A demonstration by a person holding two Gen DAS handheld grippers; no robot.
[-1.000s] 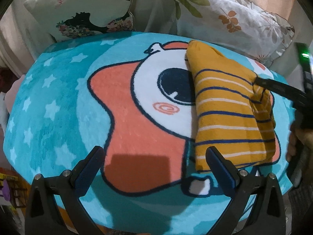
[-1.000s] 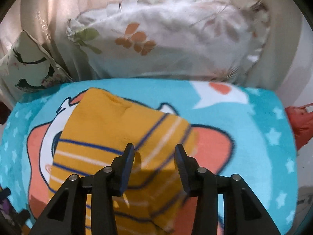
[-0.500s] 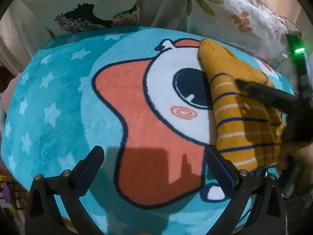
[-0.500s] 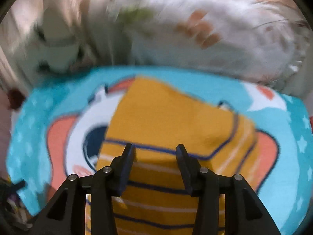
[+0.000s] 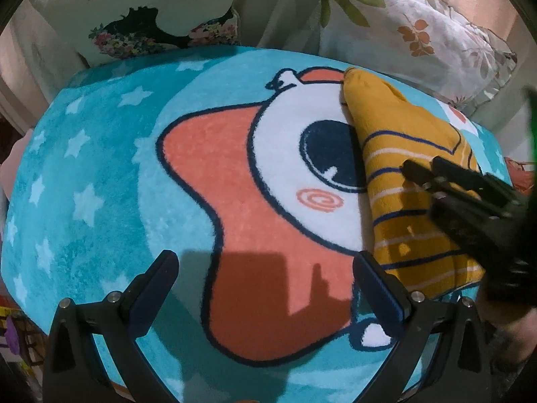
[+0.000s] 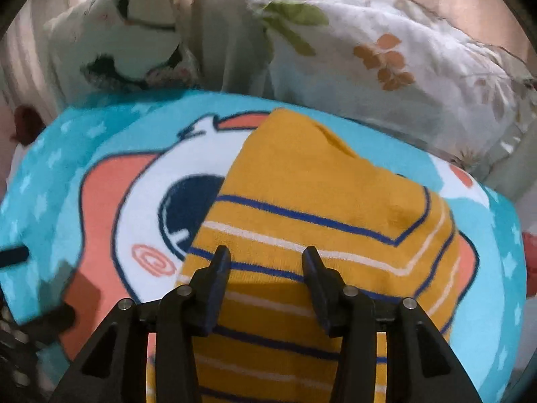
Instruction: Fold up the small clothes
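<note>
A folded mustard-yellow garment (image 6: 322, 208) with blue and white stripes lies on the right part of a turquoise cartoon rug (image 5: 100, 174); it also shows in the left wrist view (image 5: 402, 154). My right gripper (image 6: 266, 262) is open and empty, hovering over the garment's near half; it shows from the side in the left wrist view (image 5: 416, 174). My left gripper (image 5: 265, 272) is wide open and empty, over the rug's orange star patch, left of the garment.
A leaf-print pillow (image 6: 386, 60) and a flower-print pillow (image 5: 151, 10) lean along the rug's far edge. The rug's near edge drops off below my left gripper. A red object (image 6: 530, 268) lies past the rug's right edge.
My right gripper swung left from the garment's right side to over its middle, staying open. My left gripper drifted slightly left, so the garment sits further right in its view.
</note>
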